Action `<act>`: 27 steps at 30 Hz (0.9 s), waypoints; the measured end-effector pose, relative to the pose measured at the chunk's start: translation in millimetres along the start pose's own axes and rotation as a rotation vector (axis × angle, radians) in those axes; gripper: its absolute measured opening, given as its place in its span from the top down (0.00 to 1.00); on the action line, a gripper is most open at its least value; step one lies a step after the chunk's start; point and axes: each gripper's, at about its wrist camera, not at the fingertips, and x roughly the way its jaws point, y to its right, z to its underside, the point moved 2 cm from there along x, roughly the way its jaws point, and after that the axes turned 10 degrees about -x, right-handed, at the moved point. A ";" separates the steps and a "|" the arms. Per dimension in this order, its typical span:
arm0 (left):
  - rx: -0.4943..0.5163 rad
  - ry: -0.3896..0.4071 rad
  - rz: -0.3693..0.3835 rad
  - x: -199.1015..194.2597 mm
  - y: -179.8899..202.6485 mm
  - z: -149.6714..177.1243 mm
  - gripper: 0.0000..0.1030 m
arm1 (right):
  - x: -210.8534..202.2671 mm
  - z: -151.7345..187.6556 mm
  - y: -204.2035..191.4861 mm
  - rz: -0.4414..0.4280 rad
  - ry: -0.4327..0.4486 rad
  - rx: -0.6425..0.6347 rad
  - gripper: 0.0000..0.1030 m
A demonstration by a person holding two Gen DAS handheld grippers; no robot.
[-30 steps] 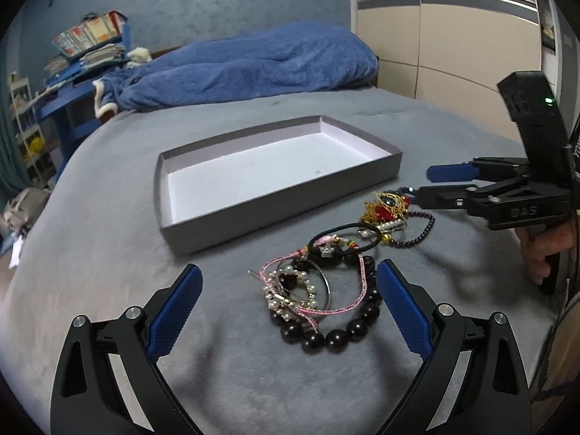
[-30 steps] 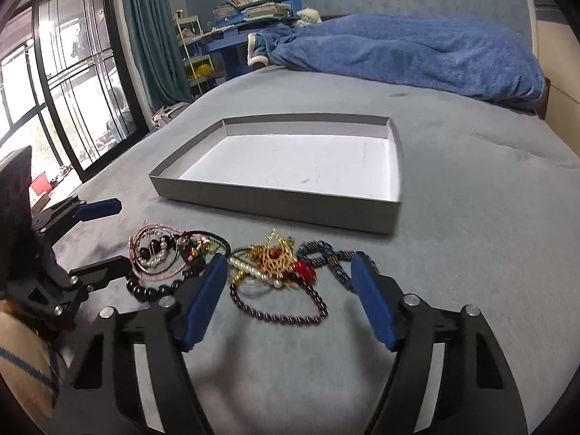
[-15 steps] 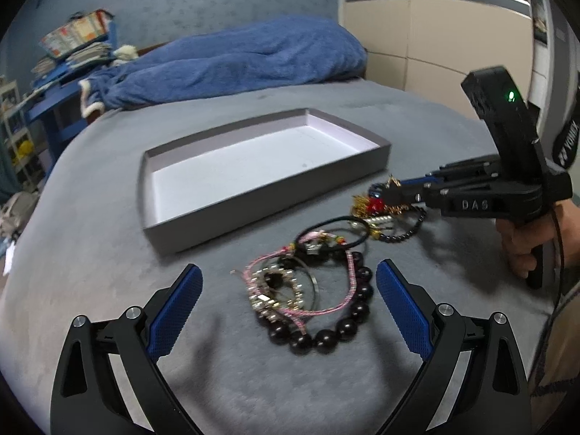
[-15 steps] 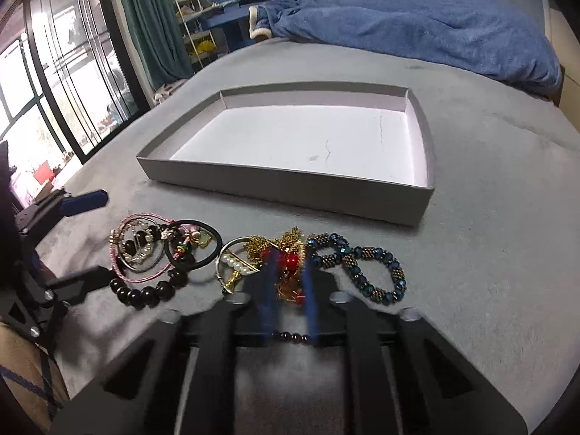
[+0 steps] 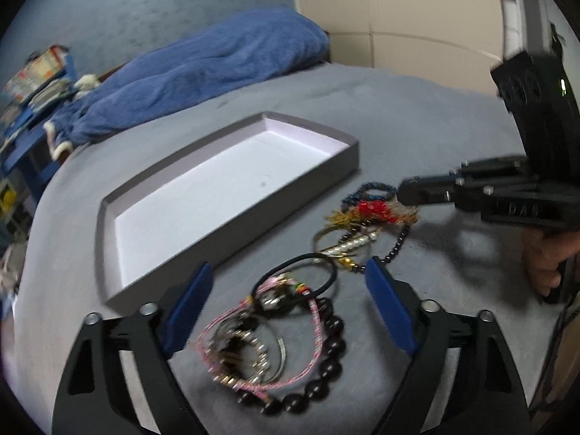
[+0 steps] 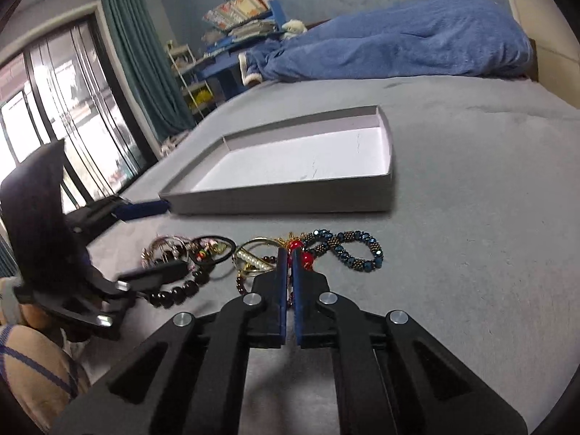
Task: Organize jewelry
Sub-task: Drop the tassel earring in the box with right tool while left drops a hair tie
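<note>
A: So where's the jewelry at right now?

B: All in a heap on the grey bed [image 6: 471,188], just in front of the shallow grey tray [image 5: 348,156]. The tray's got nothing in it.

A: And the tools?

B: Right tool [image 6: 289,253] is squeezed together on the red-and-gold piece [image 6: 302,250], pads pinching it with red beads poking out beside them. The blue bead bracelet [image 6: 348,250] lies looped right next to that, touching the tangle.

A: Left one?

B: Left tool [image 5: 286,304] is spread wide but its jaws are closing in around the other pile: black hair tie [image 5: 301,275], pink cord bracelet [image 5: 253,355] and the dark bead bracelet [image 5: 326,362]. Those sit between the blue pads, pads not touching them.

A: Anything between the piles?

B: A pearl bangle [image 5: 348,246], just beside the hair tie. The picture's a bit blurry there. Blue blanket [image 6: 398,43] bunched up at the far end of the bed.
</note>
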 end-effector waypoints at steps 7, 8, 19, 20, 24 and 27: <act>0.075 -0.068 -0.025 23.9 6.7 1.1 0.58 | 2.1 -2.0 -0.5 0.001 -0.006 0.008 0.97; 0.075 -0.071 -0.029 24.5 5.7 1.4 0.65 | 2.1 -1.7 -0.2 0.001 -0.006 0.009 0.97; -0.106 0.038 0.035 -5.5 -28.4 -20.9 0.96 | -8.7 -12.5 -0.6 -0.008 0.031 0.009 0.99; -0.135 0.055 0.052 -11.1 -34.3 -25.6 0.96 | -10.3 -15.1 -1.5 -0.010 0.037 0.008 0.99; -0.229 0.115 0.090 -29.9 -56.1 -42.8 0.96 | -17.0 -35.2 -1.0 -0.023 0.069 -0.002 0.99; -0.279 0.147 0.103 -40.2 -72.1 -55.0 0.96 | -20.6 -48.9 0.0 -0.031 0.087 -0.006 0.99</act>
